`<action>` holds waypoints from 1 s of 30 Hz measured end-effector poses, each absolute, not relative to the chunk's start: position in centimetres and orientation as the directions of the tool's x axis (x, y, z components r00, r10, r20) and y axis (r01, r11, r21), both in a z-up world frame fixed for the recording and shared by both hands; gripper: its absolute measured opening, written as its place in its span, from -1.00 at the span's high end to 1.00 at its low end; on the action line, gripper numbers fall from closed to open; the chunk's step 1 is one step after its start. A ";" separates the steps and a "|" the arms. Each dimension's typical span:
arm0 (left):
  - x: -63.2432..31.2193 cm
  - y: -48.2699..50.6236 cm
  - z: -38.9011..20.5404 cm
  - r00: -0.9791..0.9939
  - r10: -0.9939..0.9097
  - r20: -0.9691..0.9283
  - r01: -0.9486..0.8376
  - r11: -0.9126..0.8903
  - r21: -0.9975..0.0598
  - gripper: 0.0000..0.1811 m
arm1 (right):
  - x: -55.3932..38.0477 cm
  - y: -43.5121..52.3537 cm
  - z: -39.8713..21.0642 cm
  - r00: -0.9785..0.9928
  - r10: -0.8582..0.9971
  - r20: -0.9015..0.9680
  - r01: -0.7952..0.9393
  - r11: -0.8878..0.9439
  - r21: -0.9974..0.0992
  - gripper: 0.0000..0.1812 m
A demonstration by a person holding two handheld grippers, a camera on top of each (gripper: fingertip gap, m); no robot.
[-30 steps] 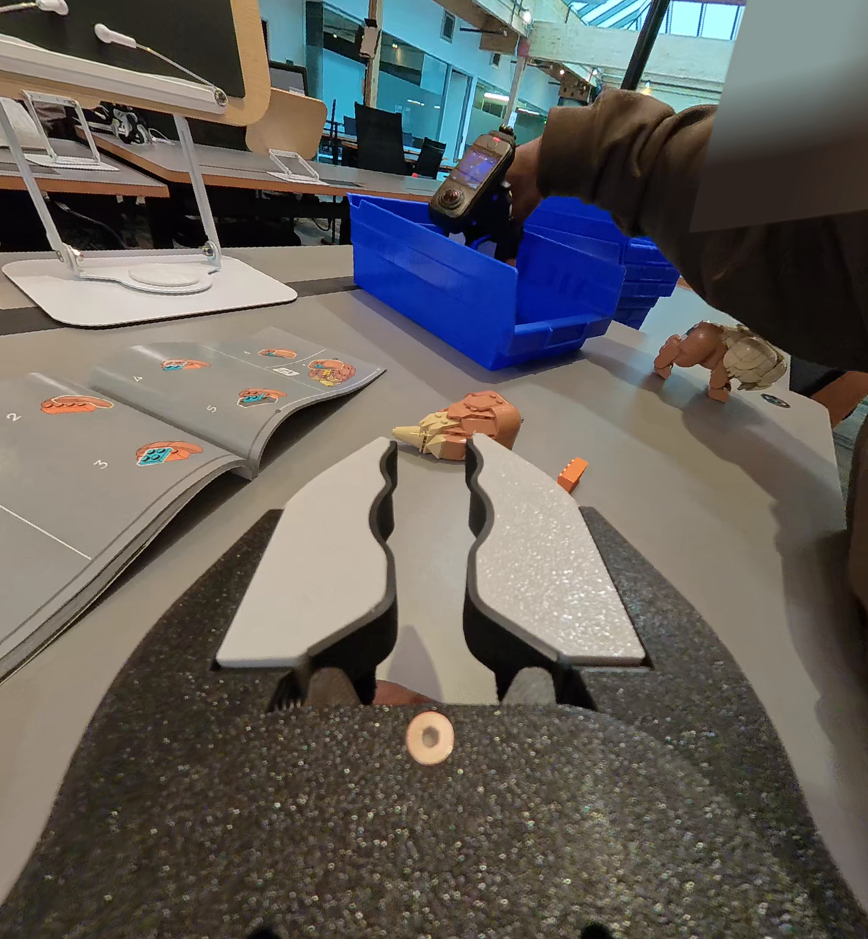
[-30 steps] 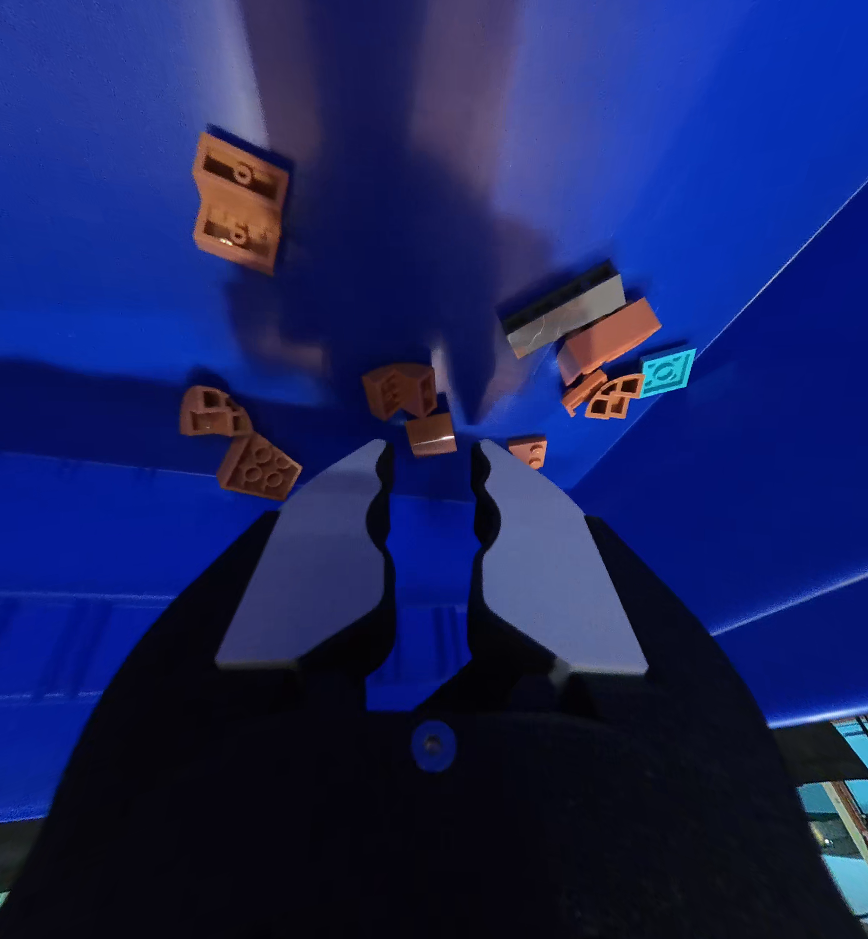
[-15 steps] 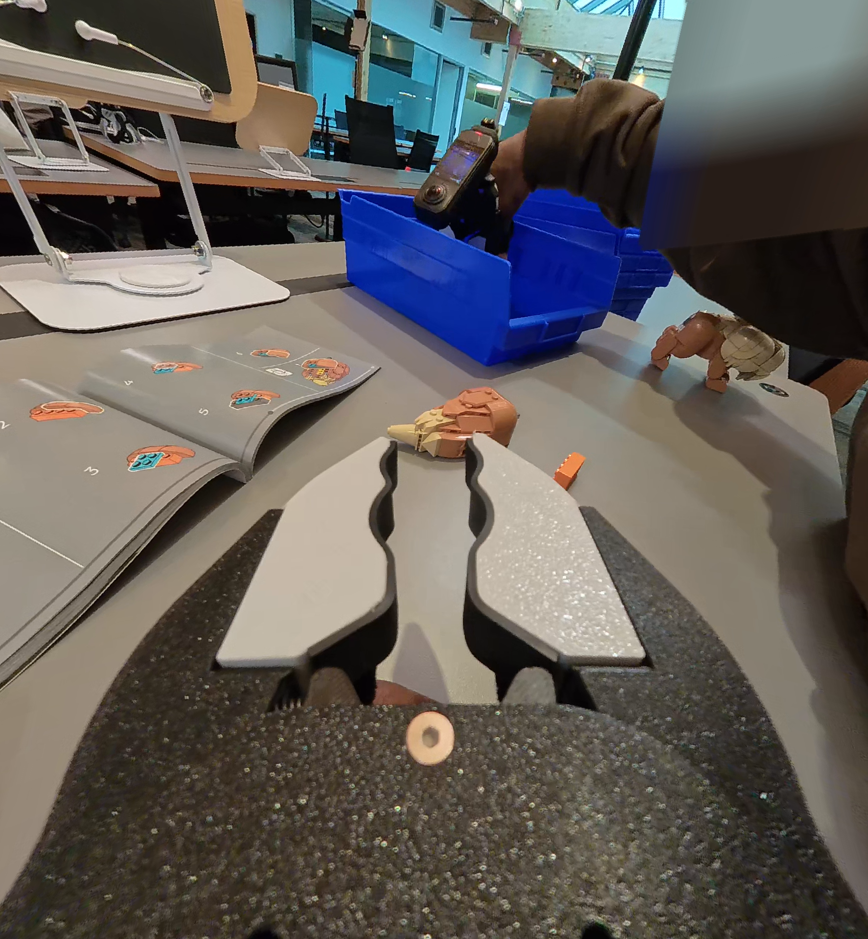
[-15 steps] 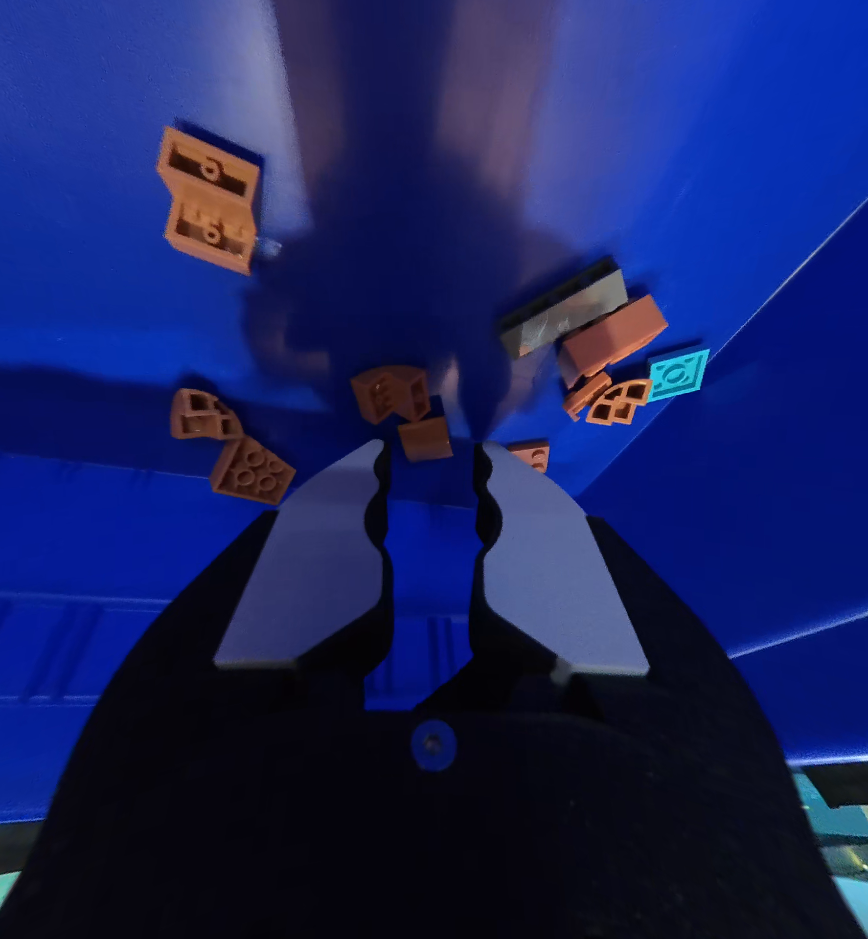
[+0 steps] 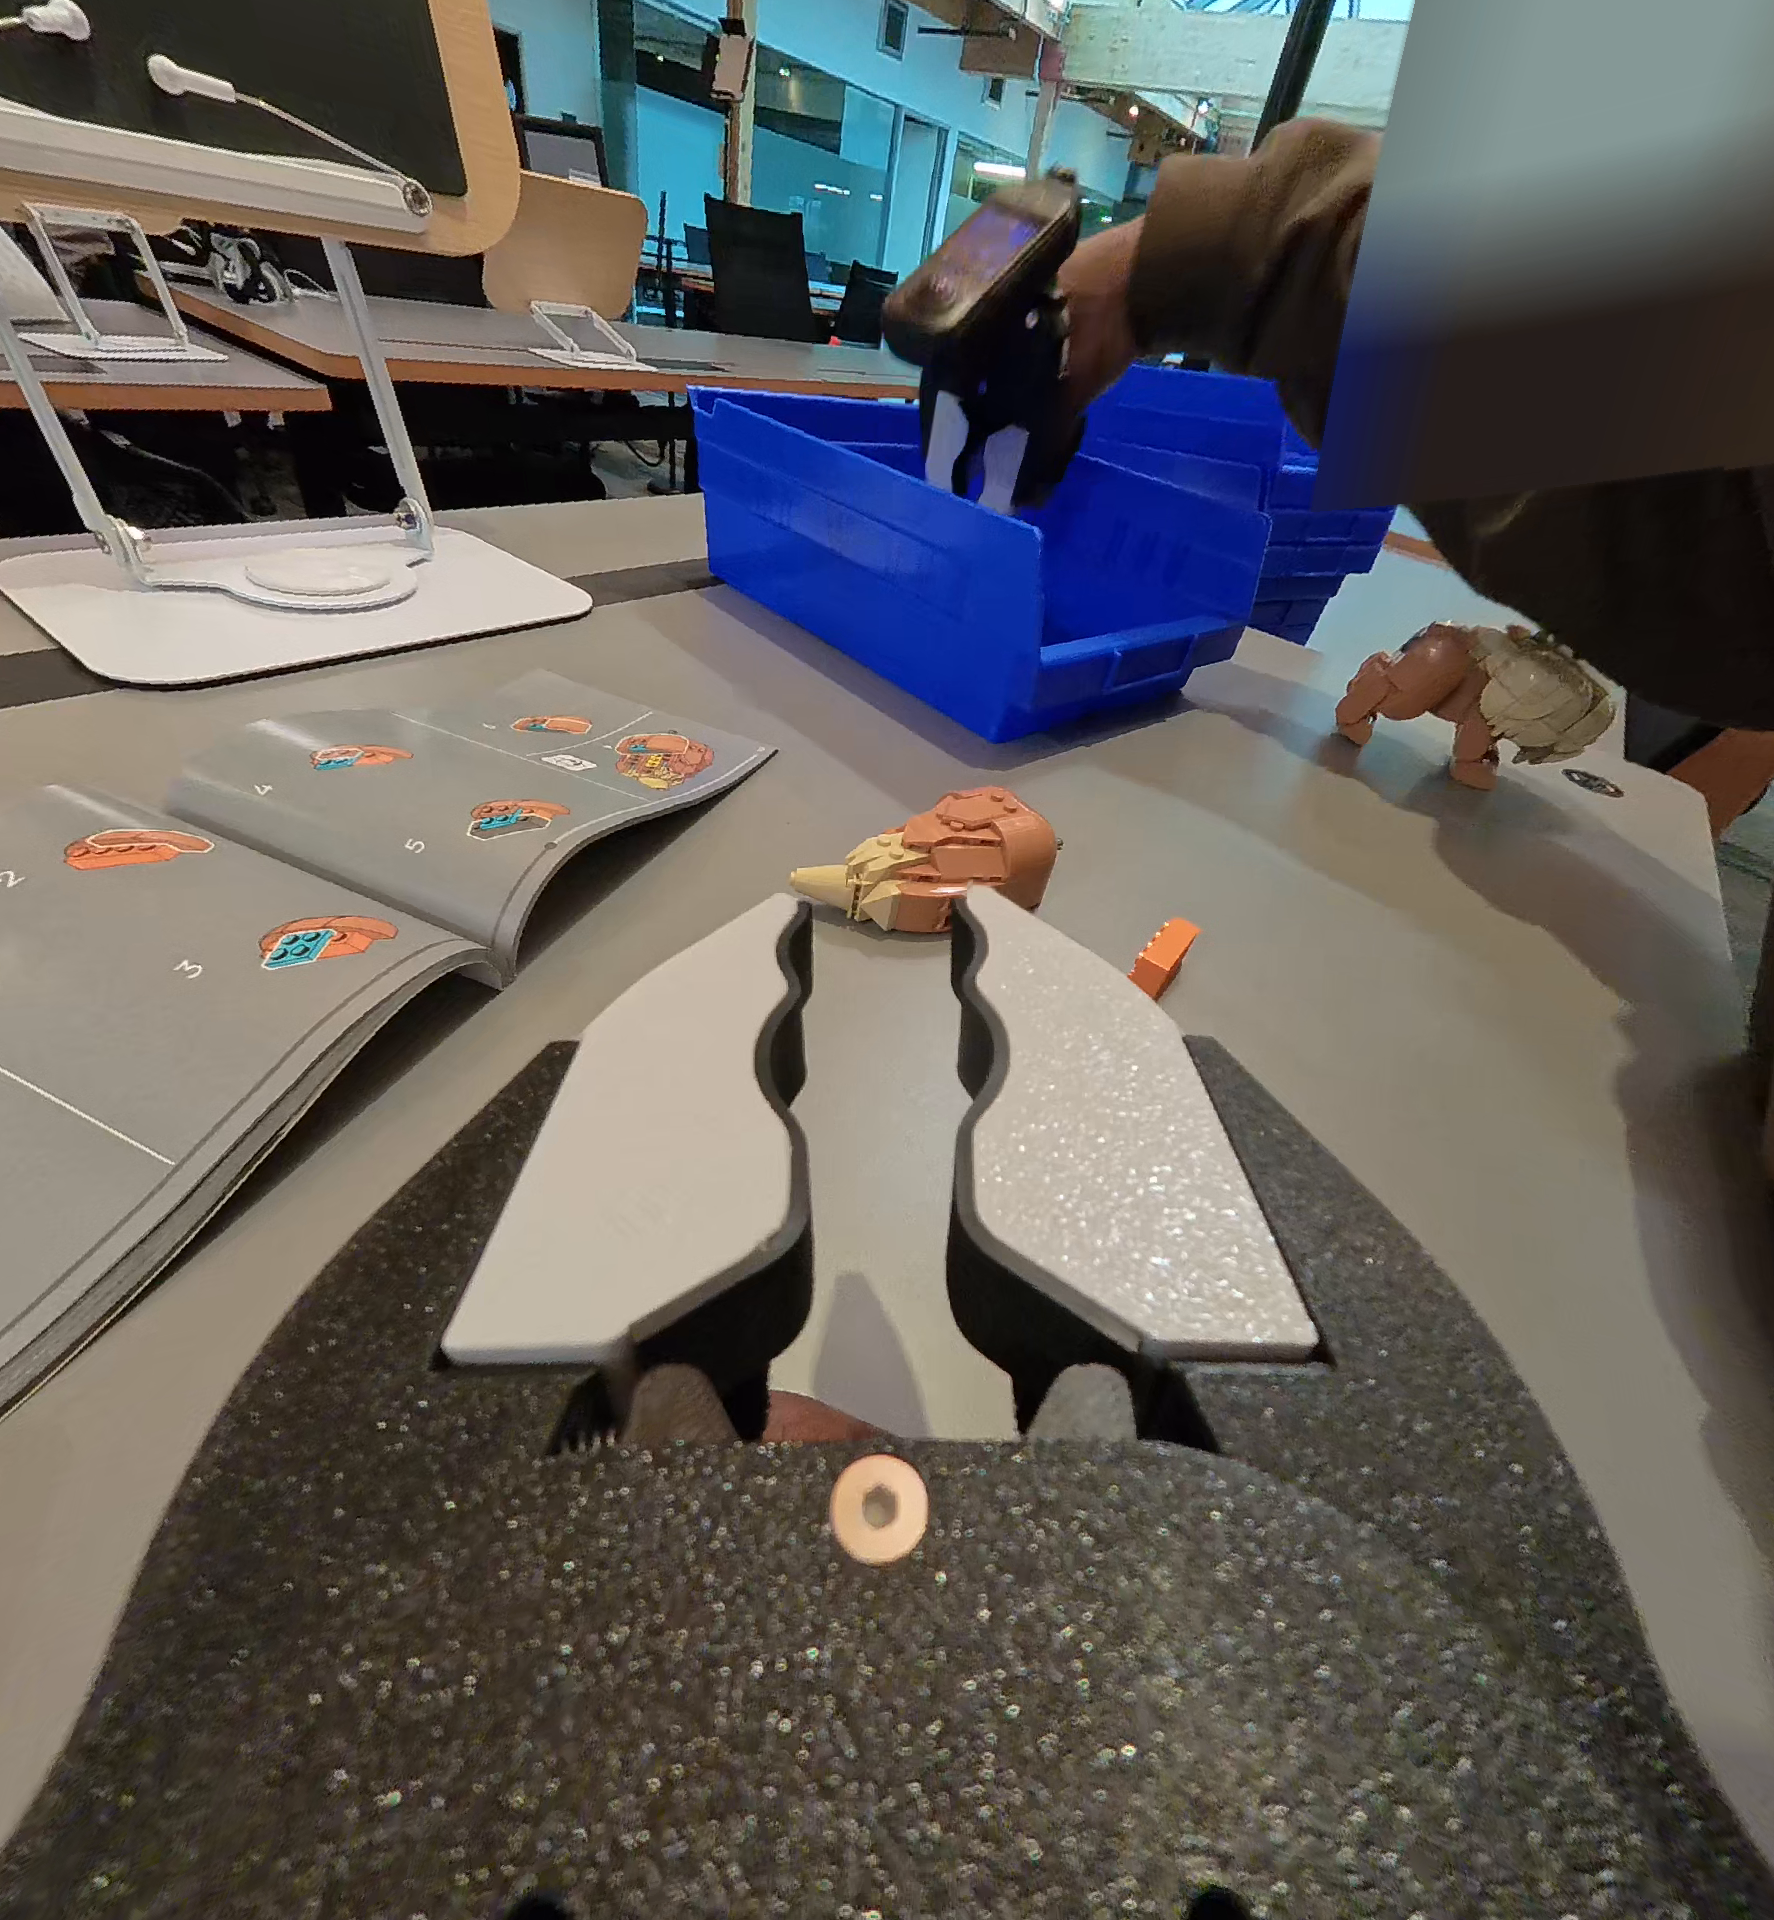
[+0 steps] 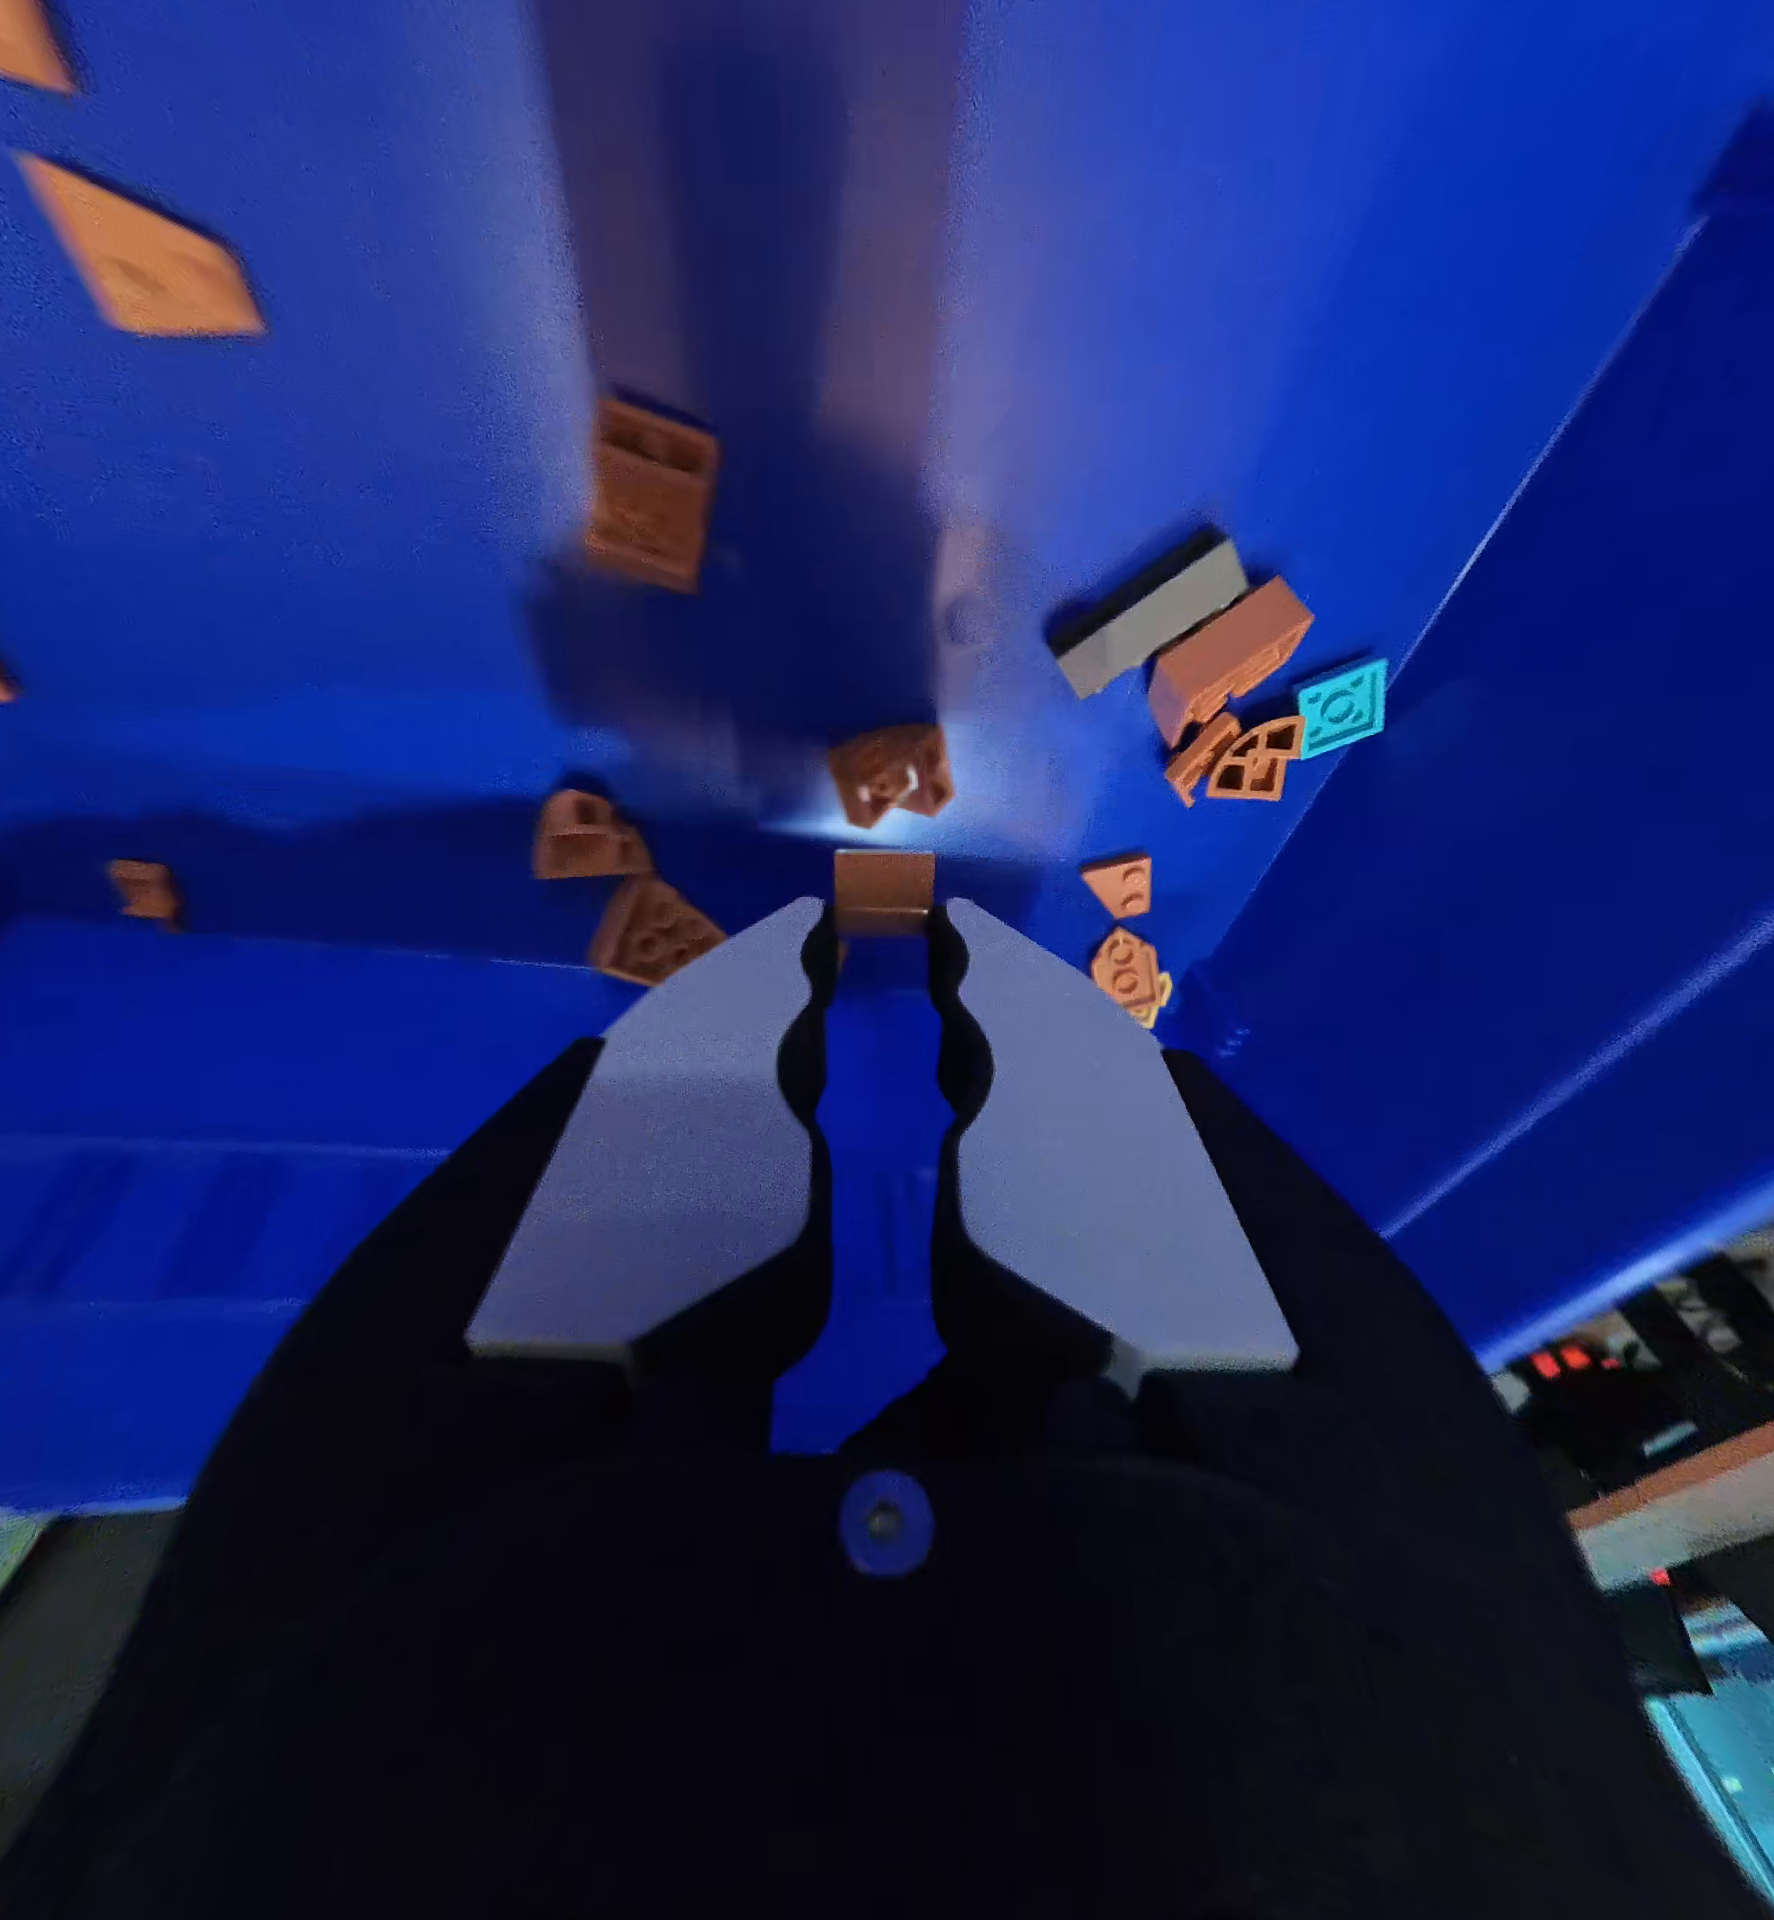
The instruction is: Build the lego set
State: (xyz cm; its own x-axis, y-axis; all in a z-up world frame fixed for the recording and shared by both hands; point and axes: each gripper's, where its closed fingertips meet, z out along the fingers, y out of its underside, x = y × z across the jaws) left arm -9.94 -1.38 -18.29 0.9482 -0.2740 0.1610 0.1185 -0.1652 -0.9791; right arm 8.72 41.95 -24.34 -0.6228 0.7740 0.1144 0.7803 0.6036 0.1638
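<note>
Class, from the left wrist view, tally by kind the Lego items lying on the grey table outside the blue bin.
Assembled Lego models: 2
Loose orange brick: 1
Instruction booklet: 1
Total: 4

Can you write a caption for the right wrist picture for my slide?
Right gripper pinches a small brown lego brick above loose pieces in the blue plastic bin.

White tablet stand (image 5: 280, 582) on grey table (image 5: 1382, 935), black office chairs (image 5: 758, 260) behind
</note>
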 end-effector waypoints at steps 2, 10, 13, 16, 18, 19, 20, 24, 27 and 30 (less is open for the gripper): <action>-9.7 -1.4 -18.4 0.949 -0.277 0.152 0.107 -0.171 -0.979 0.72 | 8.7 39.8 -22.6 -0.618 0.775 0.133 0.786 0.613 0.080 0.81; -9.1 -1.5 -18.8 0.951 -0.286 0.120 0.065 -0.196 -0.978 0.72 | 9.1 23.4 -17.1 -0.657 0.736 0.162 0.678 0.671 -0.299 0.82; -9.0 -1.6 -18.8 0.951 -0.285 0.122 0.066 -0.197 -0.978 0.72 | 9.3 16.7 -18.5 -0.646 0.749 0.149 0.670 0.650 -0.360 0.82; -9.1 -1.6 -18.8 0.951 -0.282 0.126 0.070 -0.198 -0.978 0.72 | 9.0 12.0 -21.3 -0.609 0.780 0.140 0.701 0.613 -0.364 0.82; -9.0 -1.7 -18.8 0.951 -0.282 0.126 0.070 -0.199 -0.978 0.72 | 8.9 9.9 -23.3 -0.604 0.786 0.132 0.714 0.607 -0.347 0.82; -9.0 -1.7 -18.8 0.951 -0.283 0.124 0.069 -0.198 -0.978 0.72 | 9.0 9.0 -24.1 -0.605 0.788 0.118 0.719 0.604 -0.344 0.82; -9.0 -1.7 -18.8 0.951 -0.283 0.123 0.067 -0.197 -0.978 0.73 | 9.1 8.3 -24.8 -0.605 0.790 0.095 0.726 0.597 -0.341 0.82; -9.0 -1.8 -18.8 0.952 -0.281 0.123 0.069 -0.193 -0.979 0.73 | 9.1 7.3 -26.6 -0.600 0.799 0.047 0.743 0.578 -0.337 0.81; -9.0 -1.9 -18.7 0.952 -0.280 0.125 0.073 -0.192 -0.979 0.73 | 9.4 7.6 -26.3 -0.592 0.806 -0.004 0.757 0.555 -0.344 0.61; -9.0 -1.9 -18.7 0.951 -0.281 0.127 0.073 -0.193 -0.978 0.73 | 9.6 10.3 -24.1 -0.576 0.818 -0.009 0.768 0.537 -0.348 0.56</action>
